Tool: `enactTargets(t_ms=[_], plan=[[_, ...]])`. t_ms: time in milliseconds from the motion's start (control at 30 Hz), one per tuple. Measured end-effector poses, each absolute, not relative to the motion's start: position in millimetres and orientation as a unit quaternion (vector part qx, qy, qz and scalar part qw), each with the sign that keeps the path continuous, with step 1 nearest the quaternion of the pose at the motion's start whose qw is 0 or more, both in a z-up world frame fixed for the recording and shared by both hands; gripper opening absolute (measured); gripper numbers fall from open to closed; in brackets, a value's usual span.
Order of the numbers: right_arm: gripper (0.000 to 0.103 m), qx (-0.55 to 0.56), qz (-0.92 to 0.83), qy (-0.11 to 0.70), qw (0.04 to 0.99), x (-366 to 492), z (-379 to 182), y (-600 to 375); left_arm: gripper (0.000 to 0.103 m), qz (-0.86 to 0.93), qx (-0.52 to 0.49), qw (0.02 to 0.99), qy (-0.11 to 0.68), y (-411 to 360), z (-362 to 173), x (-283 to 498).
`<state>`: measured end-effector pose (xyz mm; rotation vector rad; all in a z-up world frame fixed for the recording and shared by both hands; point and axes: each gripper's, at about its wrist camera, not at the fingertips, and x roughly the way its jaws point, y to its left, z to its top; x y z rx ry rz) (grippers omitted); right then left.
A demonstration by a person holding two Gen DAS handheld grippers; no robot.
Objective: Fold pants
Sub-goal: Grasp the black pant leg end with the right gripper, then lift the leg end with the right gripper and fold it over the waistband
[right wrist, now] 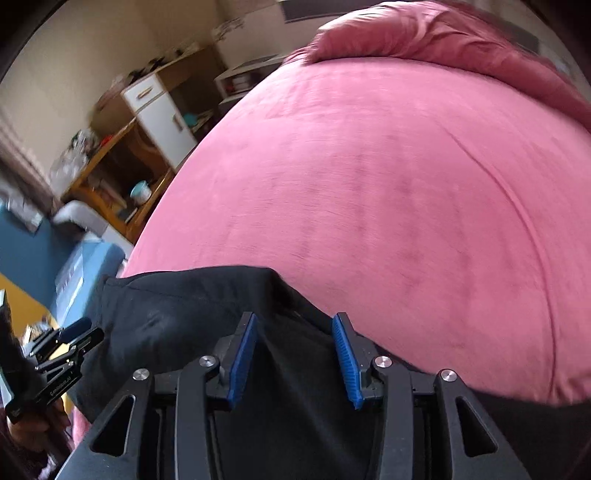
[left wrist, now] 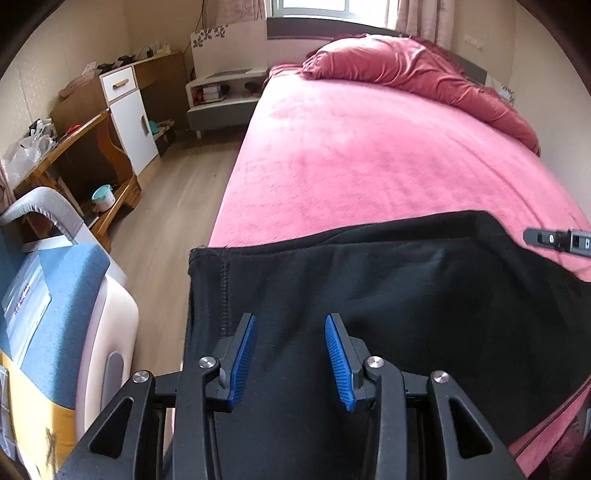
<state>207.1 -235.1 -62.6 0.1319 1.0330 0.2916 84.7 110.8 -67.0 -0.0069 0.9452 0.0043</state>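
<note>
Presently: black pants (left wrist: 369,280), lying at the near end of the pink bed (left wrist: 369,158), one stitched edge overhanging toward the floor. Left gripper (left wrist: 290,354): jaws wide, empty, above the cloth. Right gripper (right wrist: 295,356): wide, empty, likewise poised, probably so each can pinch an edge for folding.

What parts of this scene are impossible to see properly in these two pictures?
- The pants: their near end is covered by the left gripper in the left view, and by the right gripper in the right view.
- Desk clutter: motion-blurred in the right view, too small in the left.
- The pillow: cut off by the right view's top edge.
</note>
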Motion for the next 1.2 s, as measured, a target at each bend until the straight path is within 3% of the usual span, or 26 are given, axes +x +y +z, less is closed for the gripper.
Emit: enactTargets(t_ms=[467,833,1200], plan=[[0.051,0.251,-0.077,0.456,0.850,48.6,-55.9,-456.6,0.039,-0.065,0.018,0.899,0.433,43.5,-43.0,59.6],[0.054,0.455,-0.222,0.335,0.795,-99.5,-73.3,-610.0,0.039,-0.125,0.039,0.879,0.459,-9.9,-57.3,45.1],[0.055,0.559,-0.238,0.273,0.746,-124.8,-114.2,-664.4,0.039,-0.138,0.056,0.864,0.481,-32.8,-64.4,40.2]])
